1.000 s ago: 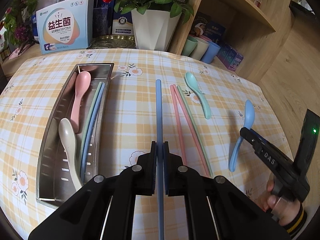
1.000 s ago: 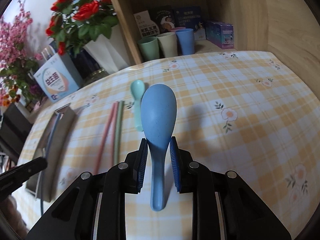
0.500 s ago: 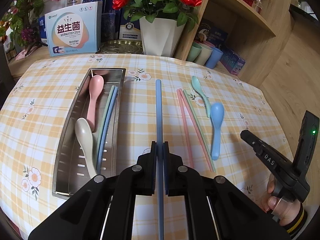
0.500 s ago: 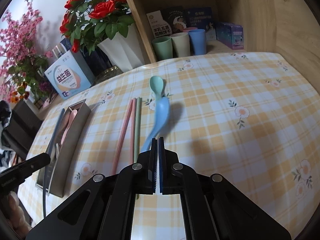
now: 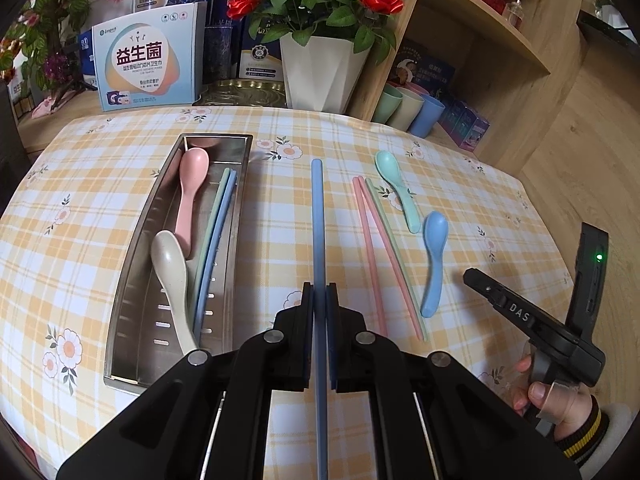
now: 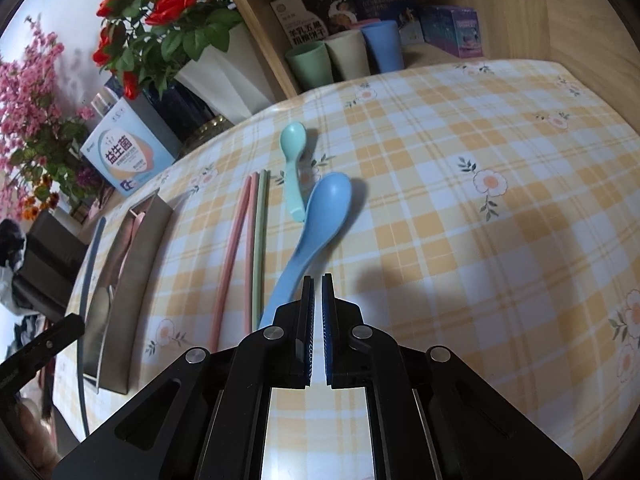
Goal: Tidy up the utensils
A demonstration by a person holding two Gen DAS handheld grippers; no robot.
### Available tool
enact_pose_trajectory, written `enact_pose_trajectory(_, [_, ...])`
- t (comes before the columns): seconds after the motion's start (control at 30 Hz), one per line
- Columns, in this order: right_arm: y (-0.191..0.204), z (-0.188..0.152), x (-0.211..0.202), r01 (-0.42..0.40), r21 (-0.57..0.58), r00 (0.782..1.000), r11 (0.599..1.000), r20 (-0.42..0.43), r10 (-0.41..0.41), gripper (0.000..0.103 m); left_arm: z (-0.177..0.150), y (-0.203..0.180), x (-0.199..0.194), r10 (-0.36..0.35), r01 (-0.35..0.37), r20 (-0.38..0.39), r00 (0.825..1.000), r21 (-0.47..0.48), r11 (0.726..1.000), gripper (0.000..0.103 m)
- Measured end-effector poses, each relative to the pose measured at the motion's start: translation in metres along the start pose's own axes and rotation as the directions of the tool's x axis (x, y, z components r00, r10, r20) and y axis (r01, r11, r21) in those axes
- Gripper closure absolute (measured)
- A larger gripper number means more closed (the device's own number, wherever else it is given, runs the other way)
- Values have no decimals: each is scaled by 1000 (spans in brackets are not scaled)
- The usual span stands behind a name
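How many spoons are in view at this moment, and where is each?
4. The pink spoon and beige spoon lie in the metal tray; the mint spoon and blue spoon lie on the tablecloth, right of the loose chopsticks. None seems hidden.

- The light blue box [image 5: 146,62] standing behind the tabletop bears large purple Chinese characters, 益生菌; the smaller lines beneath them are too fine to read.
- The right tool [image 5: 470,276], seen from the left wrist, carries the white letters "DAS" on its black arm.
- A white packet [image 6: 300,20] on the shelf behind the cups shows dark Chinese characters, 羊乳五黑; the line below them is unclear.
- Print on the other boxes is too small to read.
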State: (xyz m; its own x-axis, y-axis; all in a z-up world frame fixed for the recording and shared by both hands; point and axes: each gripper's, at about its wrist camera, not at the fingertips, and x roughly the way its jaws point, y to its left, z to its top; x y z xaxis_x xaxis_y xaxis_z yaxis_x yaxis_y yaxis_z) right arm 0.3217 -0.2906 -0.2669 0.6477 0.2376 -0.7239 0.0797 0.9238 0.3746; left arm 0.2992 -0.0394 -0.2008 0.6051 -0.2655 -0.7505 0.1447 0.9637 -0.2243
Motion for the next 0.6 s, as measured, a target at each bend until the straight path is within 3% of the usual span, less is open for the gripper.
enact_pose_trajectory(0.07, [2, 1, 6, -13, -1, 1000, 1000, -16, 13, 97, 0, 1, 0, 1, -1, 1, 1000, -1, 1000, 97])
enact_pose_trajectory(0.13, [4, 2, 10, -17, -3, 1000, 1000, -26, 17, 87, 0, 2, 1, 4, -4, 0, 1000, -4, 1000, 97])
enact_pose_trajectory(0.17, [4, 2, 11, -17, 0, 1000, 1000, -25, 17, 60, 0, 3, 1, 6, -6, -1, 1000, -7, 1000, 97])
enact_pose_trajectory(0.2, [4, 1, 11, -14, 4, 1000, 1000, -17, 14, 48, 0, 4, 1, 7, -7, -2, 1000, -9, 1000, 97])
enact_pose_trajectory(0.3, [9, 1, 11, 10, -19, 1000, 1000, 23, -10, 48, 0, 8, 2, 12, -12, -1, 1000, -17, 1000, 97])
enact_pose_trajectory(0.4, [11, 3, 22, 3, -30, 1000, 1000, -10, -3, 51, 0, 10, 3, 13, -13, -2, 1000, -24, 1000, 97])
enact_pose_trajectory(0.47, [11, 5, 29, 9, -24, 1000, 1000, -27, -10, 65, 0, 11, 3, 14, -14, -2, 1000, -26, 1000, 97])
enact_pose_trajectory(0.6, [5, 10, 42, -5, 62, 999, 998, -50, 8, 77, 0, 13, 2, 16, -16, 0, 1000, -26, 1000, 97])
